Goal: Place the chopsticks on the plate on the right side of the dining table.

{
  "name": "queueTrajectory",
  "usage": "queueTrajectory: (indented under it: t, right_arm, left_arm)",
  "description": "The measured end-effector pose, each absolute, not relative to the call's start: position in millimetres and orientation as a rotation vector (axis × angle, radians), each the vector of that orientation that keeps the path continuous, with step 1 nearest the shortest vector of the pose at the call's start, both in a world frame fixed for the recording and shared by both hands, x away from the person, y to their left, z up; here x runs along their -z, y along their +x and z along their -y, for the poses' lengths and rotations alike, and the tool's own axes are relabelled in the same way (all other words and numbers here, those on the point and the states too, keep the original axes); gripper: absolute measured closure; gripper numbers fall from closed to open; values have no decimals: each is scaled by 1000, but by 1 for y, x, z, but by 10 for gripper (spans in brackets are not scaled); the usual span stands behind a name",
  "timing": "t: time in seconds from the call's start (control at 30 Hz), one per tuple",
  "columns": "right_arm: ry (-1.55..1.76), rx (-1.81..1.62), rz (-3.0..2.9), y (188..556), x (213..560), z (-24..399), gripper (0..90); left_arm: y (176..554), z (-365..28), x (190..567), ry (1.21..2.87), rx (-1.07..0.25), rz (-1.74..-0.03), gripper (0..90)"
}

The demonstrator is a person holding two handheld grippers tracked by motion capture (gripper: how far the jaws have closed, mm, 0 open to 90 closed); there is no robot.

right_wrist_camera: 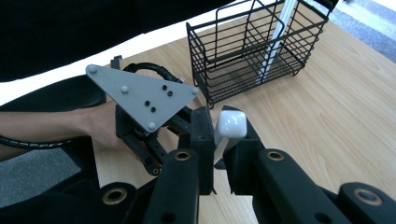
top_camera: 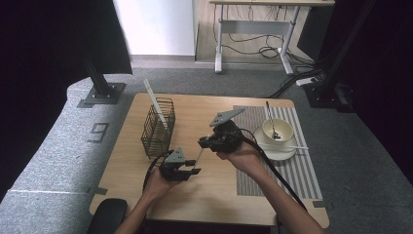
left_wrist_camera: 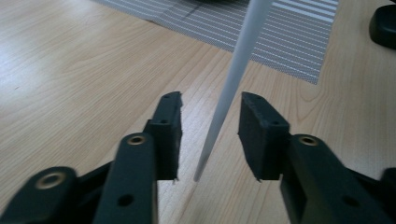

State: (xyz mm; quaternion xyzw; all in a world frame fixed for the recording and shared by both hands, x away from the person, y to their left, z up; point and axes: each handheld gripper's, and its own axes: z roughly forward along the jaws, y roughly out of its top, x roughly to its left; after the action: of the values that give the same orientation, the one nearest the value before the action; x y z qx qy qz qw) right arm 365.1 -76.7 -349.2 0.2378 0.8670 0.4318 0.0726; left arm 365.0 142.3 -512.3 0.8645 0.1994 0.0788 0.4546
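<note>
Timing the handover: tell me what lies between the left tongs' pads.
The thin tip of the white chopstick stands between the pads, touching neither, in the left gripper view; the right tongs grip its thick end.

Wire basket (top_camera: 158, 127) stands left of the bowl (top_camera: 278, 130) on the mat (top_camera: 292, 161).

Even, soft light fell on the table (top_camera: 214, 190) in the high view, and things on it cast only faint shadows. Around the table, black curtains swallowed both upper corners. That view was fairly sharp, with mild bending of lines toward its edges. In the left gripper view a pale glare washed the table's wood at the left, and the near jaws were soft. In the right gripper view the floor beyond the table was blown out white.
</note>
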Motion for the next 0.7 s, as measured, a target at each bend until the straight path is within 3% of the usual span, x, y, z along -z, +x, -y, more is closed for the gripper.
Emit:
queueTrajectory:
  t: [0.27, 0.5, 0.57, 0.7]
  right_arm:
    - [727, -1305, -2614, 368, 354, 75, 820]
    - [763, -1335, -2592, 373, 357, 77, 804]
    - [755, -1302, -2561, 373, 358, 78, 767]
    - [746, -1193, -2457, 370, 359, 76, 508]
  left_arm:
    - [362, -142, 511, 2122, -208, -452, 822]
    - [359, -138, 512, 2136, -216, -409, 860]
    - [359, -138, 512, 2140, -205, -409, 862]
    - [359, -138, 513, 2157, -196, -405, 863]
